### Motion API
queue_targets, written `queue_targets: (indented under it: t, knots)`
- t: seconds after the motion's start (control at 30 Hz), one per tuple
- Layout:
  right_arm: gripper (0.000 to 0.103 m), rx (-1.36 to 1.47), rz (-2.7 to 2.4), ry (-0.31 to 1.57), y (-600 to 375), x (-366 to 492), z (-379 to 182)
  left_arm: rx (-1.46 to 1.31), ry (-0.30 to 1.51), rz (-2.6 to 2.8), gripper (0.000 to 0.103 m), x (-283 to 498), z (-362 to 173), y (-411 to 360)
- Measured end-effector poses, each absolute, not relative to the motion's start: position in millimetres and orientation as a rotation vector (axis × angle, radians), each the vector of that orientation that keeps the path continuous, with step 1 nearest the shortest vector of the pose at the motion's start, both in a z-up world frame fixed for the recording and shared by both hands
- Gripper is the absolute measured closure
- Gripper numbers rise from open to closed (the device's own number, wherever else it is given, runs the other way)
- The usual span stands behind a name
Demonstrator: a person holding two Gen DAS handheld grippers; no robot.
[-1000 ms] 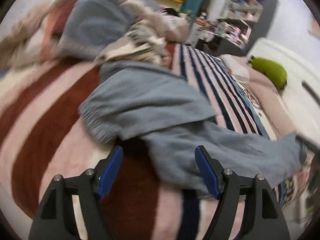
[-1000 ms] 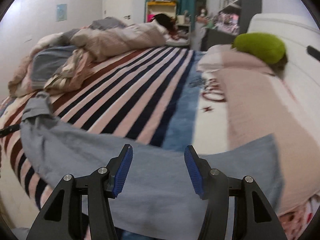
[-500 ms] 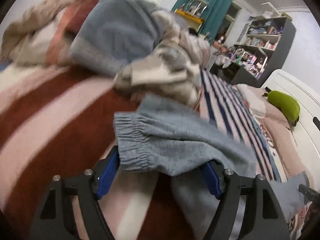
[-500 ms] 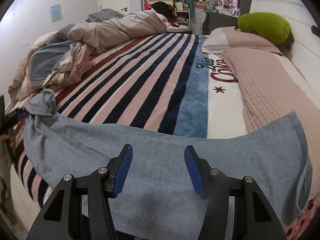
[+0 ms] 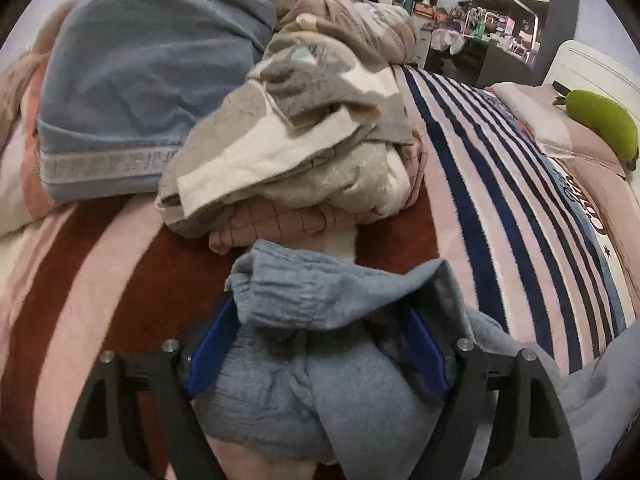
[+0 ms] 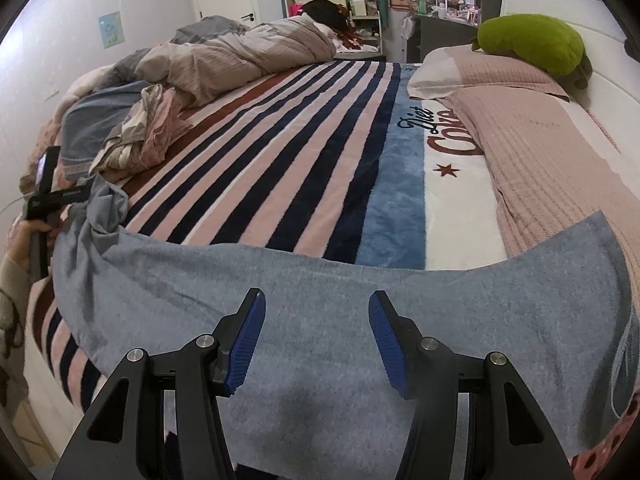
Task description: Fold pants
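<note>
Grey soft cotton pants (image 6: 360, 320) lie spread across the near edge of the bed's striped pink, navy and maroon blanket (image 6: 288, 168). The left claw (image 5: 320, 344) has their gathered elastic cuff bunched between its blue pads, though whether it is clenched on the cloth I cannot tell. The right claw (image 6: 316, 336) hangs released above the pants' middle. A heap of crumpled laundry (image 5: 280, 140) sits far left.
</note>
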State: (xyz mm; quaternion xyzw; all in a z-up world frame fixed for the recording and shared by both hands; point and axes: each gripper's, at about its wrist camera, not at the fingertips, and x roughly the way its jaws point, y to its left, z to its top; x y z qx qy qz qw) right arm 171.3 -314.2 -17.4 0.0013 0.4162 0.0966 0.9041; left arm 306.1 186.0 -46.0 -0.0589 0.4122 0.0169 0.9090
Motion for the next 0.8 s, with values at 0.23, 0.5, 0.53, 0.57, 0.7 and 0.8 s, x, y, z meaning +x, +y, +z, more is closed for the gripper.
queue_targets:
  t: [0.23,0.5,0.53,0.57,0.7,0.8]
  knots:
    - [0.054,0.035,0.188,0.865,-322,171,-19,-0.192,0.683,0.024,0.023,235,4,208]
    - [0.054,0.060,0.216,0.866,-316,165,-22,-0.482,0.819,-0.059,0.023,208,-62,235]
    - [0.054,0.060,0.218,0.867,-315,165,-22,-0.525,0.816,-0.088,0.025,215,-68,234]
    - [0.054,0.059,0.218,0.866,-315,165,-22,-0.550,0.807,-0.098,0.029,214,-72,233]
    - [0.054,0.061,0.213,0.869,-315,165,-23,-0.646,0.718,-0.071,0.043,231,-77,235]
    - [0.054,0.066,0.204,0.875,-319,165,-25,-0.657,0.693,-0.038,0.084,234,-75,236]
